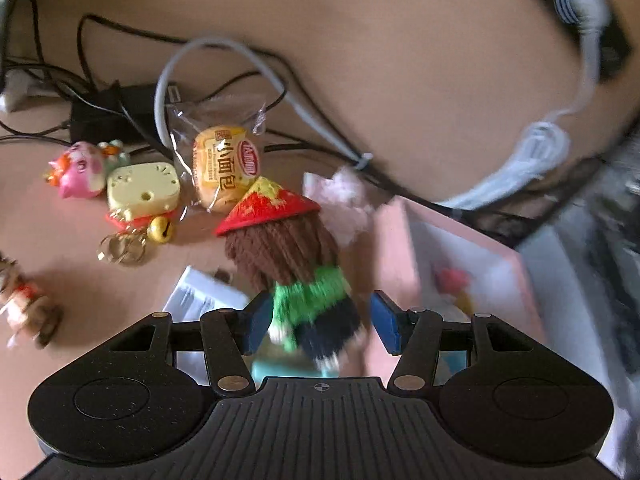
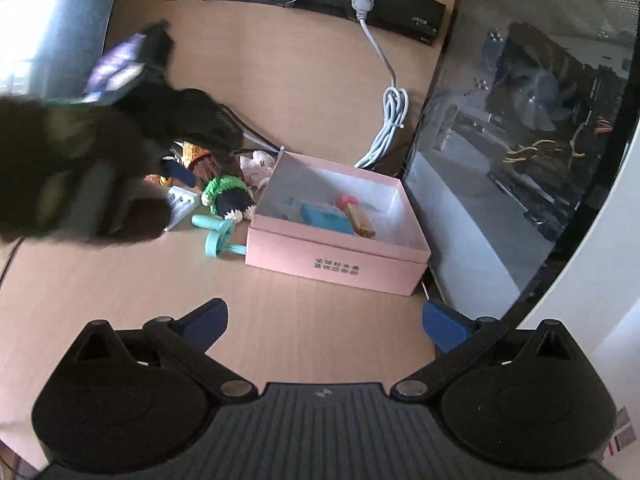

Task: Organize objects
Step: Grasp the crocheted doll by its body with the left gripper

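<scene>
A yarn doll (image 1: pixel 296 264) with a red cone hat, brown hair, green top and dark skirt lies between the blue pads of my left gripper (image 1: pixel 320 326). The jaws stand open around it with gaps on both sides. The doll also shows in the right wrist view (image 2: pixel 228 196), left of the open pink box (image 2: pixel 340 256). The box holds a blue item (image 2: pixel 324 218) and a small wooden figure (image 2: pixel 358 216). My right gripper (image 2: pixel 324 324) is open and empty above the bare desk, in front of the box.
A bread packet (image 1: pixel 224 168), a yellow cat keychain (image 1: pixel 142 192), a pink toy (image 1: pixel 80 168), a white card (image 1: pixel 200 296) and black and white cables (image 1: pixel 224 46) lie left of the box. A teal ring (image 2: pixel 218 236) lies by the box. A glass-sided computer case (image 2: pixel 520 140) stands at right.
</scene>
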A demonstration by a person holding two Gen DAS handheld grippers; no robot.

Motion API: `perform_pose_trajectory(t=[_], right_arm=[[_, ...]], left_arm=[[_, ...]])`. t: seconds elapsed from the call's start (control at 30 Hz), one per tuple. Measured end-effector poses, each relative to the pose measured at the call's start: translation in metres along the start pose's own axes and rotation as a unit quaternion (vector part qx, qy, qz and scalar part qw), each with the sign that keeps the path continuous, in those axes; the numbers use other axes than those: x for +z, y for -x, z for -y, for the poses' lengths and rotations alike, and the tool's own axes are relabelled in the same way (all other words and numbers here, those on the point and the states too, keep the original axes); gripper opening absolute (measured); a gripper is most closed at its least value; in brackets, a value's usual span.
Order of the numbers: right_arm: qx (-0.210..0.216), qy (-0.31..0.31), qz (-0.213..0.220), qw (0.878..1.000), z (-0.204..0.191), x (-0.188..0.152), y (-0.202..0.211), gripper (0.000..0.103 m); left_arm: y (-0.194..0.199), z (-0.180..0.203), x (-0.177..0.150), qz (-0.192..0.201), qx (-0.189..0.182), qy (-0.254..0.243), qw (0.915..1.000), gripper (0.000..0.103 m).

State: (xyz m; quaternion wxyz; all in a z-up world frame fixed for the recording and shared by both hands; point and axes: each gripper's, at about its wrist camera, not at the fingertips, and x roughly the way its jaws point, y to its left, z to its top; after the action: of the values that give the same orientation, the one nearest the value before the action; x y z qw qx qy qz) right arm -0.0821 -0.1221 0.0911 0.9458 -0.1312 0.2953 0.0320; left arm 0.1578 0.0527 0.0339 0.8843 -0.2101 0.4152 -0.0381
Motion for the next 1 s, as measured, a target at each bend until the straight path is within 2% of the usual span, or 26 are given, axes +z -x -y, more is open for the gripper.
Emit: perform_pose_trajectory(t=[0.1,0.2,0.3,0.4,0.47,0.63,0.77,0.9,1.0], right_arm=[[0.015,0.009,-0.012,1.000,0.010,-0.004,0.000,0.103],[0.059,0.019,-0.021,0.998,0.022,-0.011,0.000,0.103],[0.086,0.032,-0.026,0.995,0.028,-0.019,-0.006,0.103],[0.111,0.062,-0.021,0.992,0.028,-0.027,-0.014,0.103],[0.128,0.073,-0.024,0.989,0.028,-0.030,-0.021,0.103],[0.182,0.059,-0.040,0.981,0.029,-0.024,-0.048,0.103],[0.226,0.021,-0.072,0.971,0.024,-0.010,-0.081,0.103],[0.241,0.043,-0.053,0.968,0.002,0.005,-0.099,0.103],[0.256,0.075,-0.029,0.963,-0.022,0.020,-0.108,0.103]], left_arm=[[-0.034,0.005,0.009,-0.001,0.042,0.013,0.9990,0.062],[-0.053,0.006,0.008,0.000,0.041,0.019,0.9990,0.063],[-0.060,0.015,0.007,0.018,0.062,-0.001,0.9979,0.060],[-0.062,0.016,0.010,0.012,0.066,0.007,0.9977,0.054],[-0.056,0.012,0.010,0.004,0.056,0.021,0.9982,0.045],[0.003,0.003,-0.009,0.016,0.017,-0.011,0.9997,0.044],[0.073,-0.023,-0.036,0.026,-0.003,-0.004,0.9997,0.044],[0.130,-0.054,-0.069,0.049,0.032,-0.002,0.9983,0.044],[0.153,-0.078,-0.089,0.052,0.070,0.020,0.9960,0.044]])
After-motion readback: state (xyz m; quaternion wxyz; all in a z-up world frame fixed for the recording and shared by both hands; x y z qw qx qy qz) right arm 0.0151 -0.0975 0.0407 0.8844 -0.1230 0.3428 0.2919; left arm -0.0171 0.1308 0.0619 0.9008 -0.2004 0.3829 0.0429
